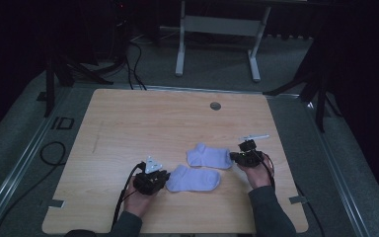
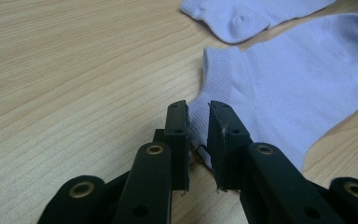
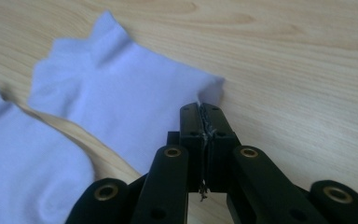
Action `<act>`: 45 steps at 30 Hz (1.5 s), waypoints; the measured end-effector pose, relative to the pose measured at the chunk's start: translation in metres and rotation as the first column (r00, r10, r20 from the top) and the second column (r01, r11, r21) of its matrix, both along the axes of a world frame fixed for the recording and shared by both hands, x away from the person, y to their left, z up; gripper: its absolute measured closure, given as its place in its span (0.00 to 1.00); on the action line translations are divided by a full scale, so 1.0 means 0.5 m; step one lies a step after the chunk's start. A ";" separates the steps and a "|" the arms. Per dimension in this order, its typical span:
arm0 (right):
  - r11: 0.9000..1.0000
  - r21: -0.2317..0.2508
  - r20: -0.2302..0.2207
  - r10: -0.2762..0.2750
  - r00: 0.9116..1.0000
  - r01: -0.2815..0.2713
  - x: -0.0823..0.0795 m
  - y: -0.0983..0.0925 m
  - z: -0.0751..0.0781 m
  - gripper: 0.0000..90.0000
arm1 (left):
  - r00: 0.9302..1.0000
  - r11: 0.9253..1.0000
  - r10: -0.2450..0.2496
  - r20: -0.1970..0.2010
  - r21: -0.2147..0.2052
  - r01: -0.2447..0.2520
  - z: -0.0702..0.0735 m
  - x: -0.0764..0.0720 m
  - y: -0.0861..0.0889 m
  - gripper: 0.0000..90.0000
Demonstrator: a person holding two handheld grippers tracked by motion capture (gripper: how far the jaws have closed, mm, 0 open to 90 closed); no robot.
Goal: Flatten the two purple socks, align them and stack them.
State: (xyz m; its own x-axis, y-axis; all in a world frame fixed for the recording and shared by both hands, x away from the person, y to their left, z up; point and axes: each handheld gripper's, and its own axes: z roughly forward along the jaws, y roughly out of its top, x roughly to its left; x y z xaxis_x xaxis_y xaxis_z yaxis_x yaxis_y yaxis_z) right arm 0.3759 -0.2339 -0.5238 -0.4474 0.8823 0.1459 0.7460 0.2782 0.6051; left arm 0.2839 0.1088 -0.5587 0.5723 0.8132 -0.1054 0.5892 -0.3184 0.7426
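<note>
High view: grommet [image 1: 215, 105] (far off) beyond both socks [image 1: 209, 156].

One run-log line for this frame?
scene: two lilac socks on table | left claw: gripping near sock | right claw: gripping far sock

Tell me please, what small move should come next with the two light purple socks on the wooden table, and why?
Probably lift the far light purple sock with the right gripper and carry it over the near light purple sock. Its jaws look pinched on that sock's edge, while the left gripper pins the near sock's edge.
</note>
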 end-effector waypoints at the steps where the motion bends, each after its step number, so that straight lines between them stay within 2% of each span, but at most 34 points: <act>1: 1.000 -0.012 0.000 0.001 1.000 -0.001 -0.001 -0.002 -0.002 0.98 | 1.000 1.000 0.000 0.001 0.001 0.000 0.000 0.000 0.000 0.87; 9: 0.997 -0.078 0.003 -0.028 1.000 0.028 -0.010 -0.020 -0.015 0.93 | 1.000 1.000 0.004 0.007 0.000 -0.004 0.003 -0.002 0.003 0.87; 12: 0.995 -0.094 0.037 -0.038 0.999 0.041 -0.014 -0.025 -0.002 0.90 | 1.000 1.000 0.005 0.003 0.002 -0.005 0.003 -0.001 0.004 0.87; 16: 0.997 -0.081 0.087 0.009 0.996 -0.002 -0.016 -0.012 0.025 0.82 | 1.000 1.000 0.007 0.004 0.002 -0.007 0.001 -0.001 0.002 0.86; 19: 0.997 -0.062 0.107 0.052 0.993 -0.045 -0.014 0.009 0.039 0.79 | 1.000 1.000 0.006 0.002 0.003 -0.006 0.000 -0.001 0.001 0.86; 27: 0.981 -0.092 0.137 0.180 0.974 -0.168 -0.002 0.083 0.042 0.76 | 1.000 1.000 0.006 0.001 0.002 -0.006 0.000 0.000 0.000 0.86; 28: 0.981 -0.092 0.137 0.180 0.974 -0.168 -0.002 0.083 0.042 0.76 | 1.000 1.000 0.006 0.001 0.002 -0.006 0.000 0.000 0.000 0.85; 29: 0.972 -0.106 0.141 0.221 0.965 -0.208 0.002 0.103 0.039 0.76 | 1.000 1.000 0.006 0.001 0.001 -0.006 0.000 0.000 0.000 0.85; 31: 0.963 -0.120 0.142 0.258 0.956 -0.243 0.005 0.121 0.035 0.77 | 1.000 1.000 0.005 0.002 0.002 -0.005 0.000 0.000 0.000 0.85; 35: 0.945 -0.145 0.139 0.314 0.939 -0.294 0.013 0.153 0.024 0.80 | 1.000 1.000 0.008 0.001 0.001 -0.008 0.001 0.000 0.001 0.85; 38: 0.926 -0.169 0.130 0.360 0.924 -0.337 0.017 0.173 0.015 0.80 | 1.000 1.000 0.007 0.001 0.001 -0.007 0.001 0.000 0.001 0.85; 39: 0.926 -0.169 0.130 0.360 0.924 -0.337 0.017 0.173 0.015 0.80 | 1.000 1.000 0.007 0.001 0.001 -0.007 0.001 0.000 0.001 0.85; 40: 0.909 -0.190 0.120 0.396 0.910 -0.371 0.019 0.186 0.009 0.80 | 1.000 1.000 0.006 0.000 0.001 -0.006 0.000 0.000 0.000 0.85; 41: 0.900 -0.204 0.114 0.413 0.904 -0.385 0.021 0.191 0.005 0.80 | 1.000 1.000 0.006 -0.001 0.002 -0.006 0.000 0.000 -0.001 0.85; 43: 0.893 -0.216 0.097 0.423 0.901 -0.396 0.026 0.202 -0.002 0.78 | 1.000 1.000 0.005 0.001 0.001 -0.005 0.000 0.000 -0.001 0.85; 45: 0.890 -0.216 0.084 0.426 0.901 -0.401 0.031 0.209 -0.008 0.75 | 1.000 1.000 0.006 0.000 0.001 -0.006 0.000 0.000 0.000 0.85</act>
State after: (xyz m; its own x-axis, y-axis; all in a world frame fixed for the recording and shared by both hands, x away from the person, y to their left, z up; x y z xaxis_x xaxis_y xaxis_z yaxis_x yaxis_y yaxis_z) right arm 0.3914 -0.1293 -0.5276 -0.7812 0.6182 -0.0866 0.4591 0.6630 0.5913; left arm 0.2839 0.1085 -0.5586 0.5675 0.8166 -0.1050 0.5912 -0.3154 0.7423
